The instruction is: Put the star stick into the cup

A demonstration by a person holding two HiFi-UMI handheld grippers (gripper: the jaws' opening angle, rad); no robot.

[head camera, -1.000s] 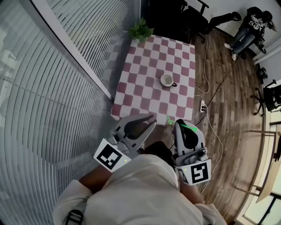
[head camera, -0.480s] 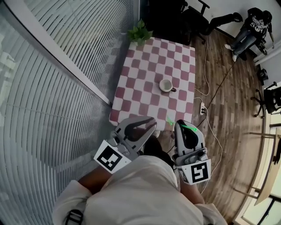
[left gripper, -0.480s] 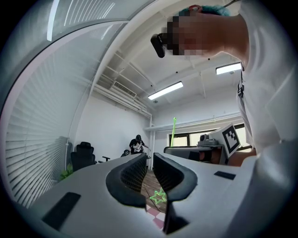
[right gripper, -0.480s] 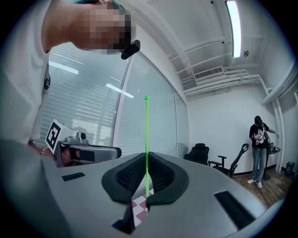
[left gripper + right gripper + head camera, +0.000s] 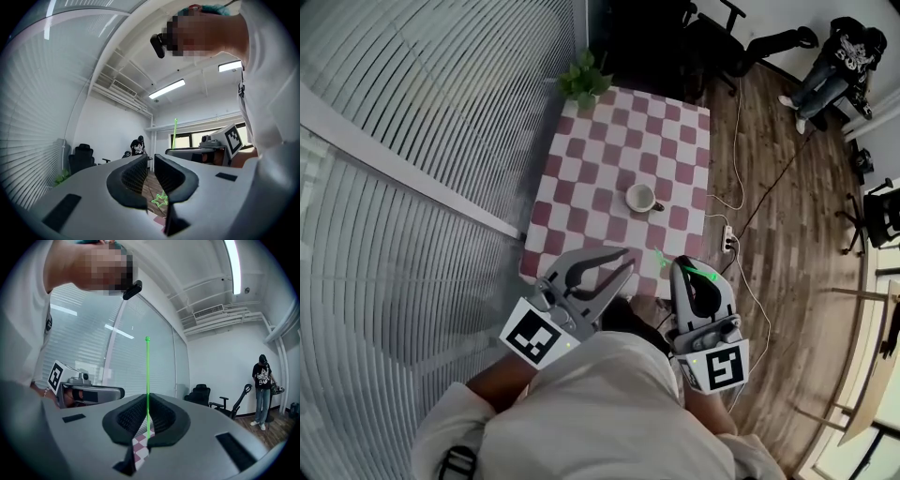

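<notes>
Between right gripper's [image 5: 148, 400] clamped jaws runs the star stick [image 5: 147, 371] (left gripper [image 5: 151, 163] seemingly parted).

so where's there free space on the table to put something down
Most of the checkered table is bare: the far stretch between the plant and the cup, and the window side left of the cup. Tightest is the near edge, where the left gripper, right gripper and star stick hang over it.

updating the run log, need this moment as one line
right gripper: shut on star stick | left gripper: open, empty | cup: upright on checkered table, stick not yet in it
</notes>
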